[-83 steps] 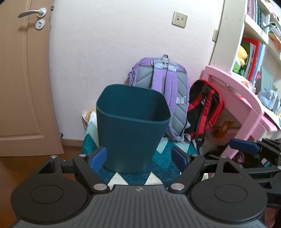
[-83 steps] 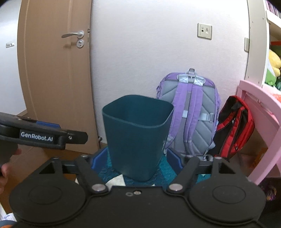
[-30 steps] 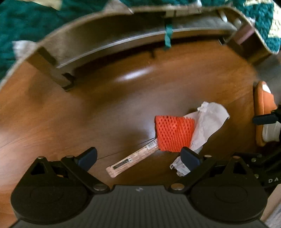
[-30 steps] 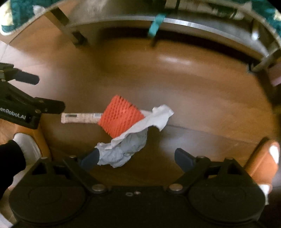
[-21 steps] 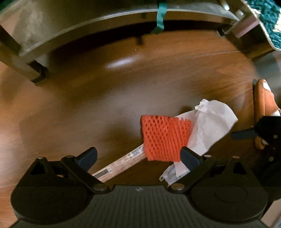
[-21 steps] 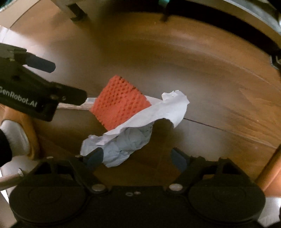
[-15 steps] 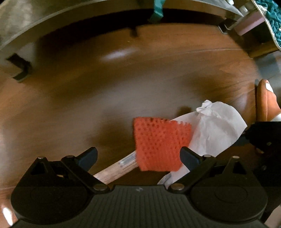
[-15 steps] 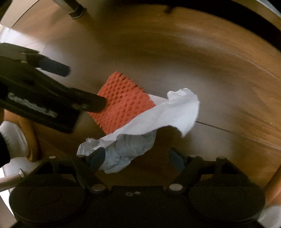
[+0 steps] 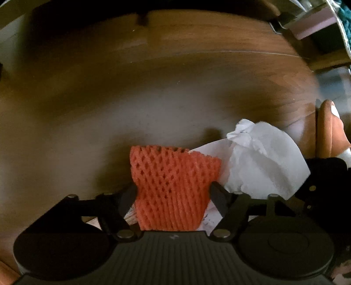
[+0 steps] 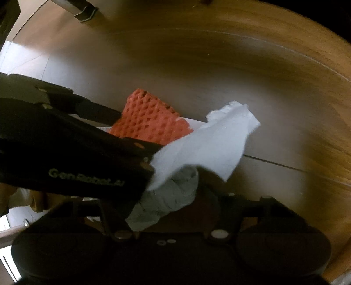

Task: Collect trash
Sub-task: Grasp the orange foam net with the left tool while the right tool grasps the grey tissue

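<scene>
An orange foam net [image 9: 173, 193] lies on the wood floor, and my left gripper [image 9: 172, 197] stands low over it with a finger on each side, jaws open but close to the net. A crumpled white tissue [image 9: 261, 160] lies just right of the net. In the right wrist view the tissue [image 10: 206, 144] drapes over the net [image 10: 149, 118] and reaches down between my right gripper's [image 10: 162, 203] open fingers. The left gripper's body [image 10: 65, 153] crosses that view from the left. A thin wooden stick [image 9: 131, 216] shows under the net.
The floor [image 9: 175, 87] is dark brown wood. An orange slipper [image 9: 331, 136] lies at the right edge of the left wrist view. A metal furniture leg [image 10: 84, 11] stands at the top left of the right wrist view.
Both grippers have dropped from facing the bin to the floor trash. The left fingers have come down around the orange net; the right fingers have moved in around the tissue.
</scene>
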